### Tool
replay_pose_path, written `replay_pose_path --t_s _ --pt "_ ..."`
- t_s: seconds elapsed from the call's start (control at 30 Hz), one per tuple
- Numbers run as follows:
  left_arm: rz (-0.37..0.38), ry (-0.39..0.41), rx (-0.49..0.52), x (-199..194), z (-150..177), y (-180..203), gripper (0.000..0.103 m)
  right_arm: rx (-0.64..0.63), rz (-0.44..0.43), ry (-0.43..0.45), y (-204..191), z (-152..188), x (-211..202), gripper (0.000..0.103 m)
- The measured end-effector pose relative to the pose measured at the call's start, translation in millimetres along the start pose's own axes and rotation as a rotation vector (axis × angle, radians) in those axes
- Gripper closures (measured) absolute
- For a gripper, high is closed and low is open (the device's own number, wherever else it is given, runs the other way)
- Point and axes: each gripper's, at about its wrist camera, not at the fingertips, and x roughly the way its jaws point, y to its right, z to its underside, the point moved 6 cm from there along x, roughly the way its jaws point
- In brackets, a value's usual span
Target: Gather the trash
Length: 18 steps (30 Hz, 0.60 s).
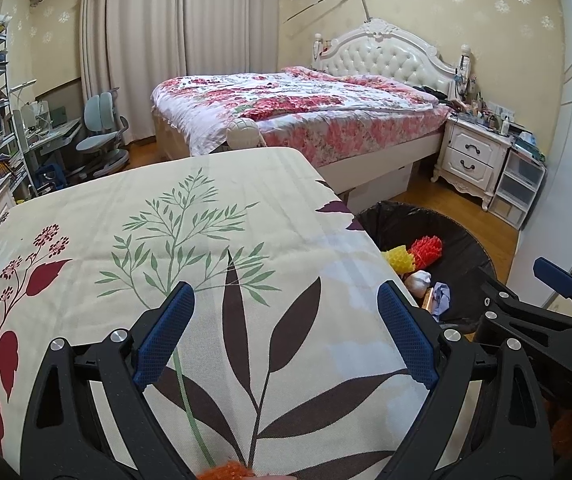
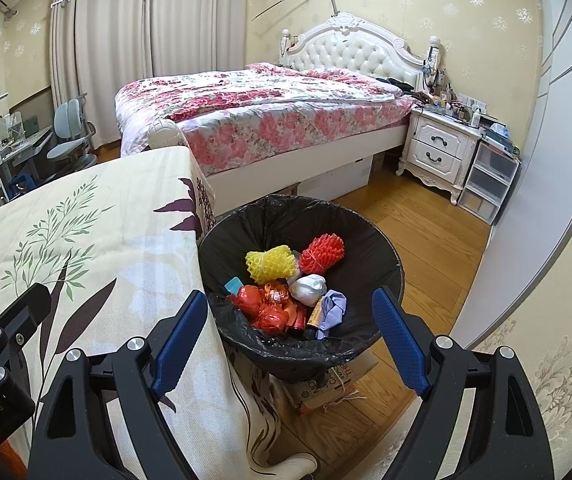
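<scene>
A black-lined trash bin (image 2: 366,240) stands on the floor beside the table's right edge; it also shows in the left wrist view (image 1: 470,240). It holds a yellow foam net (image 2: 270,264), a red foam net (image 2: 322,254), a white wad (image 2: 308,289), red wrappers (image 2: 269,310) and a lilac crumpled paper (image 2: 332,312). My left gripper (image 1: 286,332) is open and empty over the leaf-print tablecloth (image 1: 165,240). An orange foam net (image 1: 225,472) peeks in at the bottom edge of that view. My right gripper (image 2: 290,340) is open and empty just above the bin's near rim.
A bed (image 2: 265,120) with a floral quilt stands behind the table. A white nightstand (image 2: 438,148) and plastic drawers (image 2: 490,180) are at the right wall. A desk, a chair (image 1: 101,132) and shelves are at the left. A cardboard box (image 2: 338,380) lies under the bin.
</scene>
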Motion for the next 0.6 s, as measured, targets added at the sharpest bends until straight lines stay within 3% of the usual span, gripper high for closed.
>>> replay_pose_path --t_s 0.23,0.6 --pt "0.019 -0.008 -0.014 1.3 1.8 -1.0 0.012 0.000 0.001 0.000 0.2 -0.2 0.1 0.021" --pt "-0.010 -0.032 -0.033 10.3 4.6 -15.6 0.012 -0.015 -0.018 -0.008 -9.0 6.7 2.4 0.021"
